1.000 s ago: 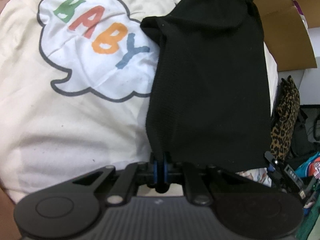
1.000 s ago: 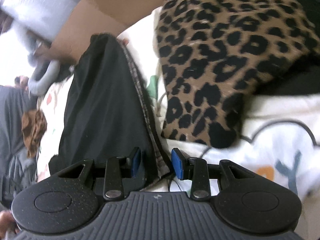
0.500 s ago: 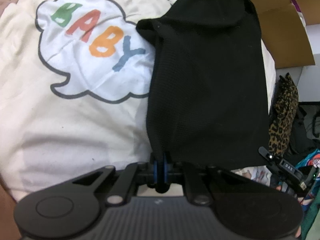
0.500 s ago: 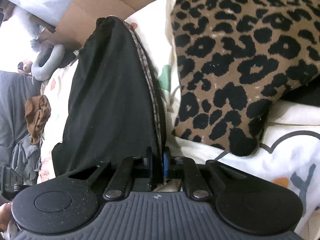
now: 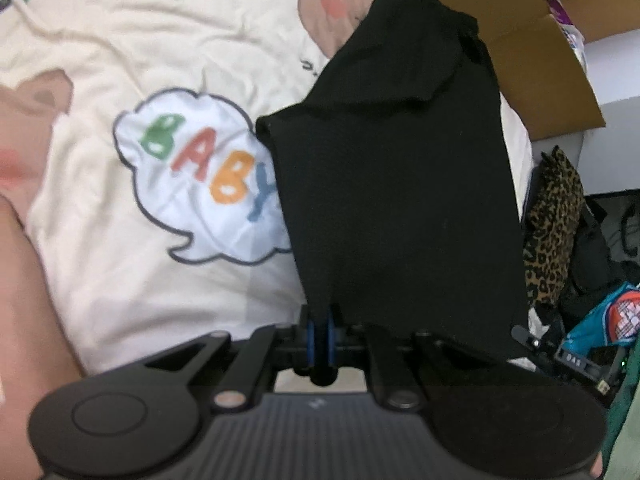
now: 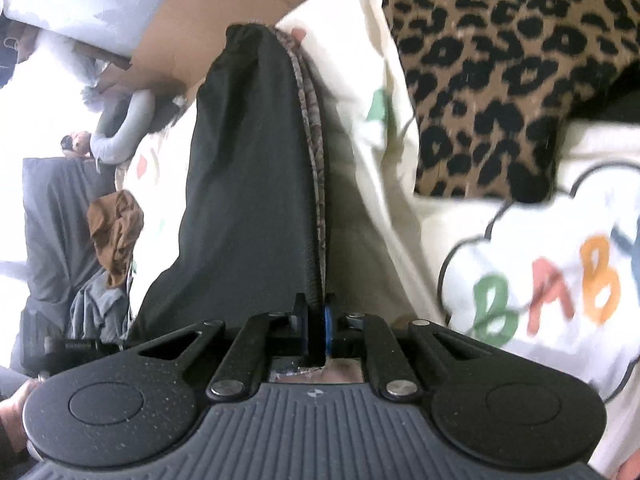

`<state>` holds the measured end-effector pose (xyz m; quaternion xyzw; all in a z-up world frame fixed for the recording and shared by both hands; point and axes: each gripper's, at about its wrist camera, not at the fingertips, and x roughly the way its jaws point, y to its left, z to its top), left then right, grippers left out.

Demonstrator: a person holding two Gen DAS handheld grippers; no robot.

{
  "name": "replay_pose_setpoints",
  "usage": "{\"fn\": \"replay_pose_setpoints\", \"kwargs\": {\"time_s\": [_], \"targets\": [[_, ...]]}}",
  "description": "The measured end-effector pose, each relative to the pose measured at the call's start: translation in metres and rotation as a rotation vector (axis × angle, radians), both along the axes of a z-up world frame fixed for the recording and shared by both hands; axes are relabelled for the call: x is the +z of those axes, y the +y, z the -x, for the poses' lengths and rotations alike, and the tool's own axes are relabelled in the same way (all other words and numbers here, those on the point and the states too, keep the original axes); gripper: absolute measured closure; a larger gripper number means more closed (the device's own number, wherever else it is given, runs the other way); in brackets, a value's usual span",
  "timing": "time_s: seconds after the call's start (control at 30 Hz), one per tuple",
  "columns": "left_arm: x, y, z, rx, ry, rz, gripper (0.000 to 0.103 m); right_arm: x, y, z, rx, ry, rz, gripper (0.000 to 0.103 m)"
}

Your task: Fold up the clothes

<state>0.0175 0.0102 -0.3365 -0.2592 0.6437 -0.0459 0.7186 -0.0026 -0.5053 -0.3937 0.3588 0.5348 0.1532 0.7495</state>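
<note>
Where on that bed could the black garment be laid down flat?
Bare cream sheet lies left of and below the BABY print. The right side is crowded: leopard-print cloth, cardboard box and piled clothes border the black garment.

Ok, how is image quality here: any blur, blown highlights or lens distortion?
Left wrist view: the BABY print and the bedsheet look soft, the black garment shows almost no texture. Right wrist view: the far left is blown out to white, the BABY lettering smears, and the leopard-print fabric bulges with fisheye curvature.

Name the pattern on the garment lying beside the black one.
Leopard print, clearest in the right wrist view: leopard-print garment.
</note>
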Motion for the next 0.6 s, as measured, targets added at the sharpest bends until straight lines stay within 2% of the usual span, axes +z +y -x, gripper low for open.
{"fn": "replay_pose_setpoints", "kwargs": {"time_s": [0.1,0.3,0.4,0.6], "targets": [[-0.007,-0.010,-0.001,-0.009,0.014,-0.022,0.097,-0.004,0.008,0.008,0.024,0.025,-0.012,0.098],[-0.052,-0.029,0.000,-0.022,0.071,-0.039,0.097,-0.021,0.015,0.017,0.037,0.056,0.019,0.098],[-0.073,-0.032,0.004,-0.009,0.094,-0.038,0.097,-0.029,0.017,0.017,0.046,0.049,0.030,0.098],[-0.093,-0.042,0.000,-0.021,0.111,-0.057,0.097,-0.045,0.017,0.012,0.044,0.043,0.028,0.093]]}}
